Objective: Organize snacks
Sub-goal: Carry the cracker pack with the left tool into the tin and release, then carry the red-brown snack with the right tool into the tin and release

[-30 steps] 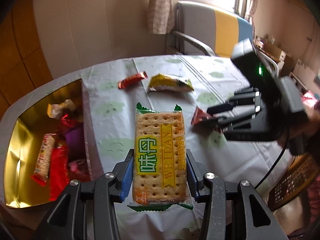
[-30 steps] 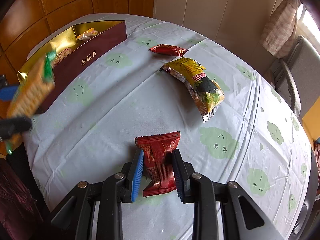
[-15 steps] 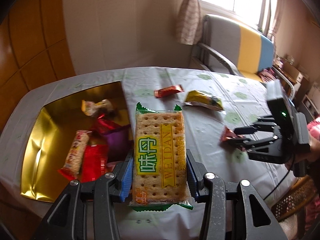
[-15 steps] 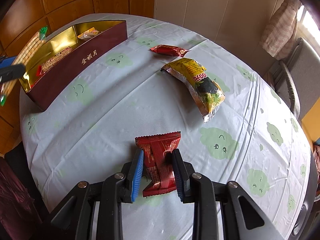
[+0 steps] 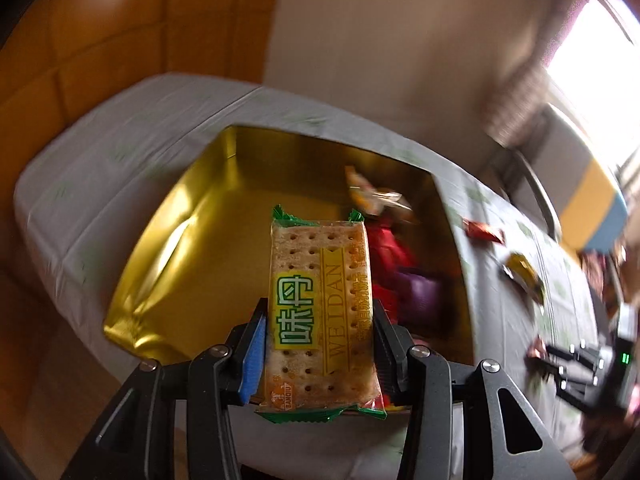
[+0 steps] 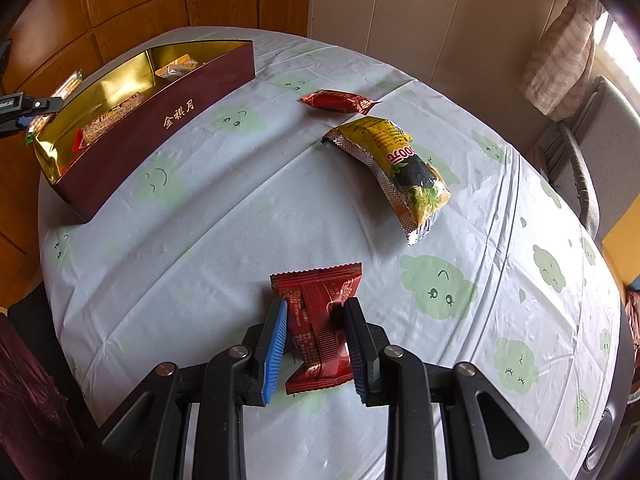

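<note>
My left gripper is shut on a green-edged cracker packet and holds it above the gold-lined box. Several wrapped snacks lie in the box's right side. In the right wrist view my right gripper is shut on a dark red snack packet that rests on the tablecloth. From there the maroon box stands at the far left, with the left gripper and the cracker packet at its far side.
A small red packet and a yellow foil bag lie on the round table beyond my right gripper. A chair stands at the table's right side. Wooden wall panels rise behind the box.
My left gripper has swung with the cracker packet from over the tablecloth to above the gold box, so the box now fills its view. My right gripper and its red packet have not moved.
</note>
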### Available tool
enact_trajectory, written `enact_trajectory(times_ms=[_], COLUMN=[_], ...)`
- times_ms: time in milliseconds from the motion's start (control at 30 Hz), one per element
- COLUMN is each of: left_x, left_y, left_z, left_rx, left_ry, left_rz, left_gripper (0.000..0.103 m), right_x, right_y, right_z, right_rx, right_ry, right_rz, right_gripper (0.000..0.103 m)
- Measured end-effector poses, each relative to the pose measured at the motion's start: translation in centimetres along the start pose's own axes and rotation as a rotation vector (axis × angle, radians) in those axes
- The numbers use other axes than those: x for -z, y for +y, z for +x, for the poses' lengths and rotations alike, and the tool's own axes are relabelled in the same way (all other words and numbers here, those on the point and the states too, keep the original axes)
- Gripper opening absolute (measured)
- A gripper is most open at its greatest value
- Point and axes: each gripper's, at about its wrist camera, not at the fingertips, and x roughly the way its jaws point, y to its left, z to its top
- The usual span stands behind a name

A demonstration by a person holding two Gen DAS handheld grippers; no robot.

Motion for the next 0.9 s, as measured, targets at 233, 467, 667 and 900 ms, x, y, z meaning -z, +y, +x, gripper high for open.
enact_trajectory(times_ms=[233,467,667,900], left_x=[-0.4,0.9,1.6,2.1], left_y=[2.4,1.9,1.2,-0.7], left_z=[2.1,3.8,3.5,2.4], left_rx=[0.001,-0.026,-0.066,-0.088], left_ry=[0.046,0.093,0.078,0.024], left_rz=[-0.117,-0.098,-0.059,0.019], left_gripper=[0.047,0.049,0.05,0.057], right_x=[0.0,0.0,0.0,0.1], right_y=[0.0,-0.1,0.1,0.3], right_z=[0.0,0.0,0.1,0.1], right_rx=[-0.001,0.0,0.008,0.014], right_ry=[-0.001,-0.001,-0.002,-0.003], right_rz=[0.001,0.0,-0.004,-0.004], right_gripper=[0.029,0.029,0.029,0.03])
